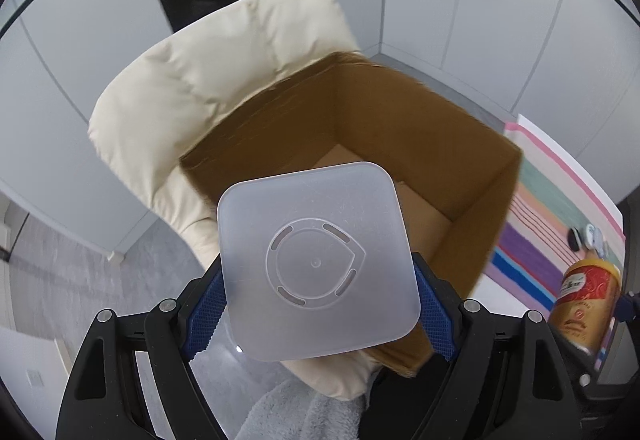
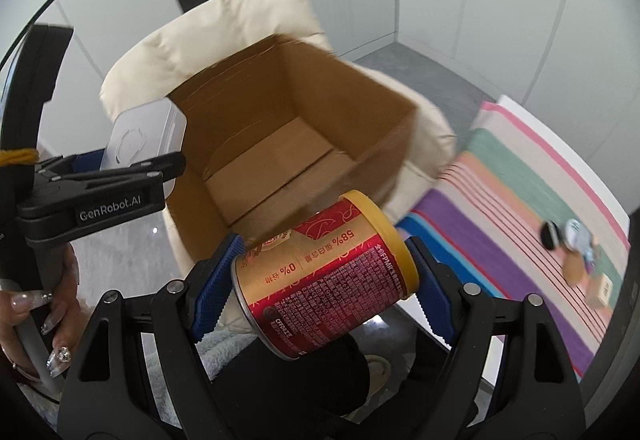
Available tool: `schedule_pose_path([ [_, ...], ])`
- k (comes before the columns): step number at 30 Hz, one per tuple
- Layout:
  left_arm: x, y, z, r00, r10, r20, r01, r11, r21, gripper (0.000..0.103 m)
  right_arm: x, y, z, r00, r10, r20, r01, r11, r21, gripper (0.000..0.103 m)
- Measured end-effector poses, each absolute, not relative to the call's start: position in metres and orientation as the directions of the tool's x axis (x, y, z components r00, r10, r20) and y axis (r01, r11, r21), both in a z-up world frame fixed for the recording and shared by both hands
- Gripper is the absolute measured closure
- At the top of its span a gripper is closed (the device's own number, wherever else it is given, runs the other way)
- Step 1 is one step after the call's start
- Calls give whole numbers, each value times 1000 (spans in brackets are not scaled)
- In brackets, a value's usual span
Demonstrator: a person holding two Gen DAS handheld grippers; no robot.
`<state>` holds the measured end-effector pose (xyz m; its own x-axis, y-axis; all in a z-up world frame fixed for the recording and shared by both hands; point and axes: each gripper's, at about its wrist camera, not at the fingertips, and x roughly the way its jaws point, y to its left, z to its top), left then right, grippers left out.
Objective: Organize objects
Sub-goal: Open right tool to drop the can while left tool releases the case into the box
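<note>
My left gripper [image 1: 318,310] is shut on a translucent square plastic container [image 1: 318,260], held bottom toward the camera above the near edge of an open cardboard box [image 1: 400,112]. My right gripper [image 2: 324,288] is shut on a red and gold can with a yellow lid [image 2: 326,272], held tilted just in front of the same box [image 2: 288,96]. The box looks empty inside. The left gripper with its container [image 2: 136,138] shows at the box's left side in the right wrist view. The can [image 1: 586,300] shows at the right edge of the left wrist view.
The box sits on a cream padded chair [image 1: 208,80]. To the right is a table with a striped cloth [image 2: 520,180] carrying several small items [image 2: 572,244]. Grey carpet floor and white walls surround the chair.
</note>
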<state>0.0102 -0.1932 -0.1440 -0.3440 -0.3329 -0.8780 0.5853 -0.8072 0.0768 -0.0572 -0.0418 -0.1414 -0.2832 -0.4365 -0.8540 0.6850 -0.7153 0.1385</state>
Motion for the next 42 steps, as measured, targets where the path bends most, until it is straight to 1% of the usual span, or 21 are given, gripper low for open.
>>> schedule_pose_path([
  [7, 4, -226, -157, -305, -345, -888, 635, -768, 80, 18, -66, -87, -159, -243, -428, -870, 738, -664, 121, 20],
  [17, -30, -258, -170, -267, -343, -901, 644, -759, 98, 18, -103, -126, -183, -235, -407, -883, 756, -647, 97, 20],
  [21, -36, -275, -176, -233, -356, -905, 662, -740, 120, 18, -115, -143, -193, -235, -396, -888, 760, -644, 87, 20],
  [23, -38, -284, -180, -225, -337, -914, 671, -734, 106, 18, -120, -151, -199, -230, -398, -888, 764, -639, 88, 20],
  [28, -43, -301, -186, -209, -352, -912, 687, -717, 119, 18, -127, -170, -211, -212, -407, -888, 788, -609, 92, 19],
  [29, -44, -305, -187, -197, -364, -910, 692, -709, 134, 17, -127, -173, -213, -213, -407, -888, 792, -605, 88, 14],
  [30, -45, -308, -186, -192, -380, -905, 698, -701, 146, 14, -127, -174, -213, -216, -411, -885, 794, -602, 86, 3],
  [31, -45, -309, -185, -199, -398, -896, 700, -697, 154, 11, -126, -175, -214, -217, -418, -882, 795, -600, 88, 0],
  [34, -45, -308, -182, -191, -442, -876, 702, -685, 193, 9, -124, -177, -213, -218, -439, -872, 806, -585, 93, 0],
  [38, -46, -304, -183, -206, -405, -891, 690, -706, 161, 9, -123, -178, -214, -237, -424, -874, 804, -591, 68, 0],
  [42, -47, -299, -183, -207, -394, -896, 679, -717, 159, 9, -127, -176, -214, -235, -424, -875, 792, -605, 80, 0],
])
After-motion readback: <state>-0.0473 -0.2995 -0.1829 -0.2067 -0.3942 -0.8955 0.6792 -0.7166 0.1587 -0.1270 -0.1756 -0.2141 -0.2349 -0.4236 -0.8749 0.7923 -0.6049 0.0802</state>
